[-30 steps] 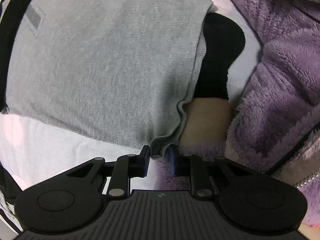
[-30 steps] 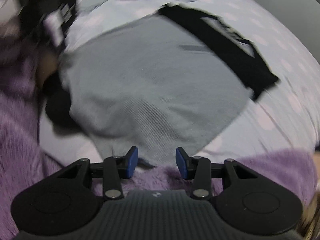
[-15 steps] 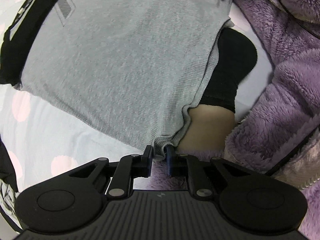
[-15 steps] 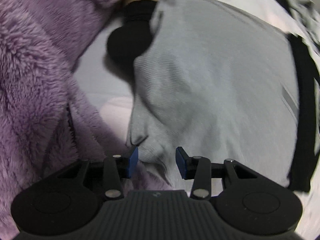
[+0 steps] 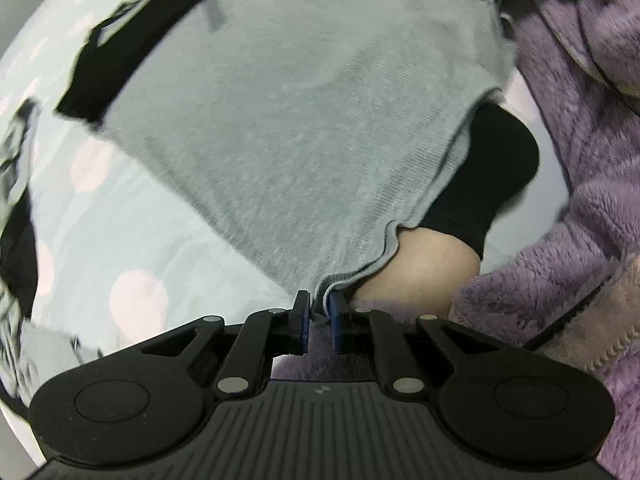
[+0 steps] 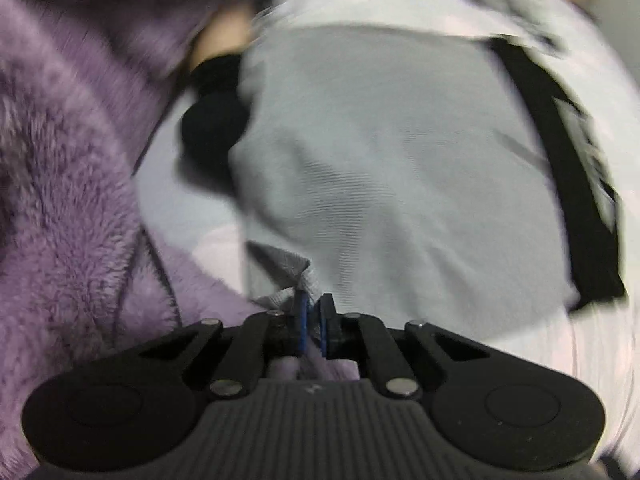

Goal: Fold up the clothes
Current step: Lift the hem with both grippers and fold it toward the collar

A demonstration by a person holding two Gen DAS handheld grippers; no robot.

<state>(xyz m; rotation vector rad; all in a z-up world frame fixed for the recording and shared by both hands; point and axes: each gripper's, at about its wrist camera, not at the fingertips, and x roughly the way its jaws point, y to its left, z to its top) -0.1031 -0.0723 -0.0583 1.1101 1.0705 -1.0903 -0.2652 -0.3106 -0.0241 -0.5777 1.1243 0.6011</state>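
Observation:
A grey knit garment (image 5: pixel 300 120) with a black band (image 5: pixel 132 48) along its far edge lies spread on a pale blue sheet with pink dots (image 5: pixel 120 240). My left gripper (image 5: pixel 319 316) points straight down, its jaws closing, and its blue pads pinch the near corner of the hem. In the right wrist view the same garment (image 6: pixel 400 160) and its band (image 6: pixel 560 160) appear blurred. My right gripper (image 6: pixel 313 326) has its jaws closing too, with a bunched corner of grey fabric (image 6: pixel 288 268) pressed between the pads.
A person in a purple fleece robe (image 5: pixel 580 160) is close on the right, with a black sock (image 5: pixel 492 176) and a bare leg (image 5: pixel 420 268) beside the garment's edge. Black-and-white patterned cloth (image 5: pixel 16 152) lies at the sheet's left edge.
My right gripper went from open to pinched on a corner of the grey garment. The left jaws narrowed on the hem, and that view rolled and shifted over the garment.

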